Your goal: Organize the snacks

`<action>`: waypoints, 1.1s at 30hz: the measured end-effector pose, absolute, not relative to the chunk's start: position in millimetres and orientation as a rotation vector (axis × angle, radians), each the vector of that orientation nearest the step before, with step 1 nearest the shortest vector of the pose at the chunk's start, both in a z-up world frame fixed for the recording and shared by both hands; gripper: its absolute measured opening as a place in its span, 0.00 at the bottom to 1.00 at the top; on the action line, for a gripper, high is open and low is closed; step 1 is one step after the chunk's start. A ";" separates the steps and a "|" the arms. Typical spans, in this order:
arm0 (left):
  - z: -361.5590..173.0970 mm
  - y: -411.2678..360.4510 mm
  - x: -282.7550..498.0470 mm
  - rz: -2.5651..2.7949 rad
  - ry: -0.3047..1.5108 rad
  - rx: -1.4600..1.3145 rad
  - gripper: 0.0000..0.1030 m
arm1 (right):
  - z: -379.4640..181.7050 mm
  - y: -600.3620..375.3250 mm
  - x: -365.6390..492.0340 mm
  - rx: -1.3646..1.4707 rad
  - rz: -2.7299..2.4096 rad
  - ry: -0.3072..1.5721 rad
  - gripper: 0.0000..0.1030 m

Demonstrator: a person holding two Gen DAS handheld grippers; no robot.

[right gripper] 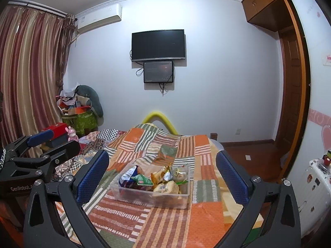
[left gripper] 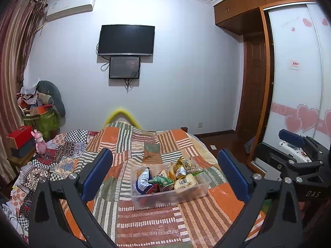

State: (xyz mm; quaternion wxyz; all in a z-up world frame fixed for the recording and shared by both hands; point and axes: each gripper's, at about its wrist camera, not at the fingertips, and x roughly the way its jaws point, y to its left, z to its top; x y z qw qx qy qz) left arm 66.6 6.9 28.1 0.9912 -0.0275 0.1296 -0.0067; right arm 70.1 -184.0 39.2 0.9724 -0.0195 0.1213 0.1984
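Snacks (left gripper: 165,177): and here they are, a heap of wrapped packets piled in a clear plastic tub (left gripper: 192,194) sitting on the bed, right in the middle of both views.
Tub contents: we spot a blue-and-white pouch (left gripper: 142,183) at the left end, a green packet (left gripper: 161,180) in the middle, a pale packet with a barcode (left gripper: 185,183) at the near right, and gold-wrapped pieces (left gripper: 179,166) behind it.
Bed: covered by a striped patchwork quilt (left gripper: 144,223) in orange, green and white, with the tub resting flat on it.
Left hand-held gripper (left gripper: 164,175): fingers spread wide, blue pads (left gripper: 97,173) well apart, nothing between them; it hangs above the quilt, short of the tub, touching nothing.
Right hand-held gripper (right gripper: 162,177): same story, jaws wide and holding nothing, the tub framed between its blue pads (right gripper: 94,175) but well ahead of them.
Side by side: each tool shows up at the edge of the other's view, the right one (left gripper: 293,153) by the wardrobe, the left one (right gripper: 47,144) by the curtain.
Wall ahead: we have a dark television (left gripper: 126,40) with a smaller screen (left gripper: 124,67) just beneath it, and an air conditioner (left gripper: 70,6) high at the left.
Far end of the bed: a yellow curved tube (left gripper: 122,114) peeks over the quilt.
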 end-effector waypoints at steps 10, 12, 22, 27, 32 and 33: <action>27.4 10.0 67.7 -0.007 0.264 -0.063 1.00 | 39.5 -184.6 67.1 -0.043 0.402 0.238 1.00; 27.4 10.8 67.7 -0.005 0.265 -0.067 1.00 | 40.1 -184.7 67.5 -0.040 0.402 0.239 1.00; 27.9 9.7 68.9 -0.006 0.263 -0.068 1.00 | 40.5 -184.4 67.8 -0.040 0.403 0.241 1.00; 27.2 9.1 68.4 -0.006 0.263 -0.069 1.00 | 41.3 -184.8 68.1 -0.038 0.402 0.240 1.00; 27.3 8.6 67.6 -0.010 0.262 -0.074 1.00 | 41.6 -185.1 68.6 -0.039 0.402 0.240 1.00; 27.5 8.3 67.4 -0.012 0.261 -0.073 1.00 | 41.8 -185.2 68.5 -0.038 0.402 0.240 1.00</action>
